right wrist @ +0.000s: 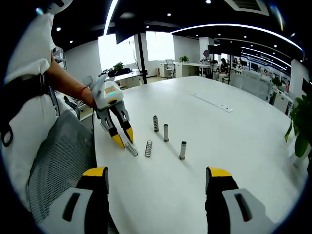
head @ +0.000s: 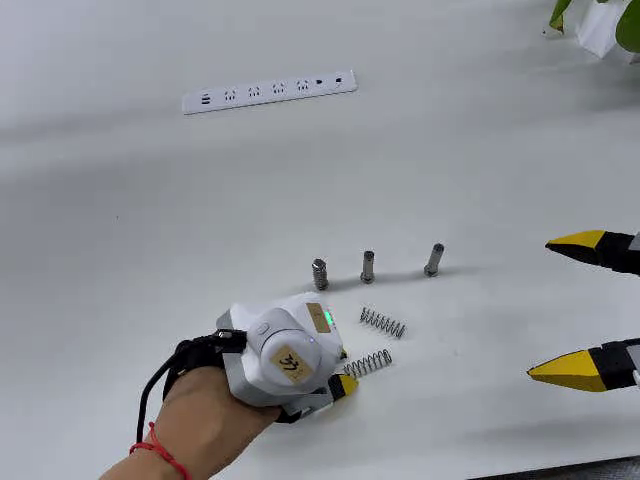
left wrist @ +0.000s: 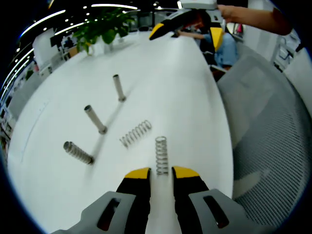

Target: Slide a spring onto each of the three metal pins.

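The fingers (left wrist: pixel 138 173) of our left gripper (left wrist: pixel 161 172) stood narrowly parted around the near end of a loose spring (left wrist: pixel 161 155) on the surface (left wrist: pixel 195 97), not pinching it. Our right gripper (right wrist: pixel 157 173) held nothing, its fingers spread wide. The three metal pins (head: pixel 368 266) stood at the spring's twelve o'clock.

White table (head: pixel 150 250); silver-grey pins (head: pixel 368 266) and springs (head: pixel 382 322). Left gripper (head: pixel 345 383) white-bodied; right gripper (head: pixel 565 305) likewise black-jawed, yellow-tipped. Green plant (head: pixel 628 25); red wristband (head: pixel 160 450).

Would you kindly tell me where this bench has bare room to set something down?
Free: the stretch between the power strip and the pins, and between the pins and the right tongs. Crowded: before the pins, where two loose springs lie by the left tongs.
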Motion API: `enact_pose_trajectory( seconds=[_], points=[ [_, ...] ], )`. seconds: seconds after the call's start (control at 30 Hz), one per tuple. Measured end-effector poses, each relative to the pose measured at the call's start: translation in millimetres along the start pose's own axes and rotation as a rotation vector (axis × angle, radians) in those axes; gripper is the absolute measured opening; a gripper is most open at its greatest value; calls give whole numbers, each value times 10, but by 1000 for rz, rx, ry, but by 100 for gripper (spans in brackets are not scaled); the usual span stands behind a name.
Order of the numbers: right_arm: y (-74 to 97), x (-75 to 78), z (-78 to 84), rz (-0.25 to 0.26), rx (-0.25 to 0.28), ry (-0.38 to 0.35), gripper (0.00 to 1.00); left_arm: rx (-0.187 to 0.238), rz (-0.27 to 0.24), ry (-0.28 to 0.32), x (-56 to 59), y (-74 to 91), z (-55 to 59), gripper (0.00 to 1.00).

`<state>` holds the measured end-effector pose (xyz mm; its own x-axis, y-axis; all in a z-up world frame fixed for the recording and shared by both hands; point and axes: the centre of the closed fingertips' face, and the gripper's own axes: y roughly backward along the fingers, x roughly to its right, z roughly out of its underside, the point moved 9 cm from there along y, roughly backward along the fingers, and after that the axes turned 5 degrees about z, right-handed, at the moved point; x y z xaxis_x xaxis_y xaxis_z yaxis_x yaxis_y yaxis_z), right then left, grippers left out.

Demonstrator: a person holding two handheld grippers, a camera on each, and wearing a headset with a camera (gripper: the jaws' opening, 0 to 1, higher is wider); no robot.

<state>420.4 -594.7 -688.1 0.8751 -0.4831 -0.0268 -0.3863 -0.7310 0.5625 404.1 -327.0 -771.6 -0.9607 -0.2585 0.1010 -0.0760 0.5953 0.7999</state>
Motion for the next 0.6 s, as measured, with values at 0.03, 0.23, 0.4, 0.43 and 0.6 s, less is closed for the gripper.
enact_pose_trajectory(
  seconds=[0.03,0.23,0.4,0.43,0.6],
  points=[
    [2,3,1,2,0,-2,83,-6,3,-10,5,-10,2,17],
    [9,14,4,10,1,-10,83,-18,-2,-19,-6,-29,21,12],
    [-4,17,18,11,-5,-14,82,-15,-1,-29,-17,-32,22,11],
    [-8,19,15,11,-5,-13,82,-14,0,-29,-19,-34,22,11],
    [-26,20,-2,9,-7,-10,82,-2,3,-15,-29,-34,29,11]
  ],
)
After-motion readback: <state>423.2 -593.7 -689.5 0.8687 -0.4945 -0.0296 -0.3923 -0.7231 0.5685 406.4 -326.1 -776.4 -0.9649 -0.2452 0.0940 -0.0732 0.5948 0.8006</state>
